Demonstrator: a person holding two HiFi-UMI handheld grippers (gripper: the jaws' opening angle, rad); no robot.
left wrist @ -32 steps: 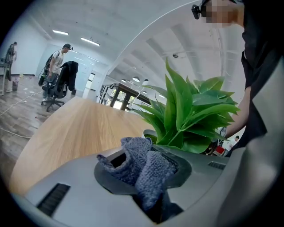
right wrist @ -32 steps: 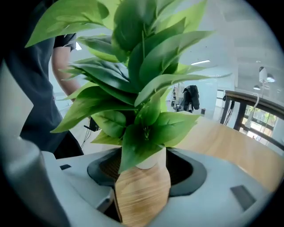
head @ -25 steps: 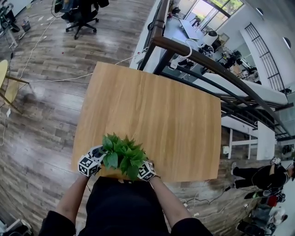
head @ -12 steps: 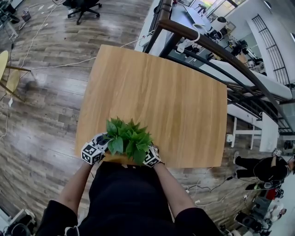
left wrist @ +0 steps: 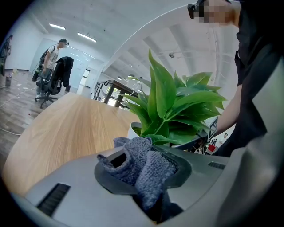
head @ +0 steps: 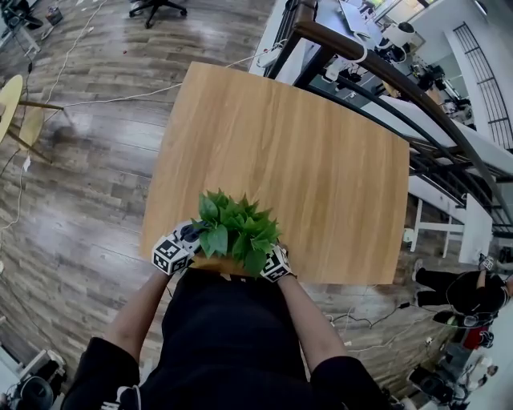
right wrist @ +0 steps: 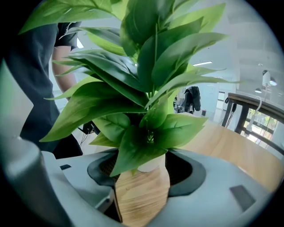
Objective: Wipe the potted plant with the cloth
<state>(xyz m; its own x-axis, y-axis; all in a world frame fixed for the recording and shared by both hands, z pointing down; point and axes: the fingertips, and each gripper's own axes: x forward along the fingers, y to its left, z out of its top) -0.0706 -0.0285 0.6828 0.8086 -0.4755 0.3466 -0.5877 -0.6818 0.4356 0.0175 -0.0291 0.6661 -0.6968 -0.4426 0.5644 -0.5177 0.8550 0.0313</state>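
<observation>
A leafy green potted plant (head: 238,232) sits at the near edge of the wooden table (head: 288,160), right in front of me. My right gripper (right wrist: 142,177) is shut on its pot (right wrist: 141,197), which has a wood-grain body and a white rim; the leaves (right wrist: 146,88) fill that view. My left gripper (left wrist: 144,170) is shut on a bunched grey cloth (left wrist: 141,164), just short of the pot's white rim (left wrist: 133,130) and the lowest leaves (left wrist: 173,106). From the head camera the left gripper (head: 186,240) and right gripper (head: 272,260) flank the plant. Whether the pot rests on the table is hidden.
A metal railing (head: 377,64) runs past the table's far right side. On the wood floor are cables, an office chair (head: 156,6) far left and a round yellow table (head: 12,104). A person (head: 453,290) is low at the right; another stands by a chair (left wrist: 53,53).
The head view has shifted, so the table sits lower and further right in the picture. Both grippers and the plant keep the same place at the table's near edge.
</observation>
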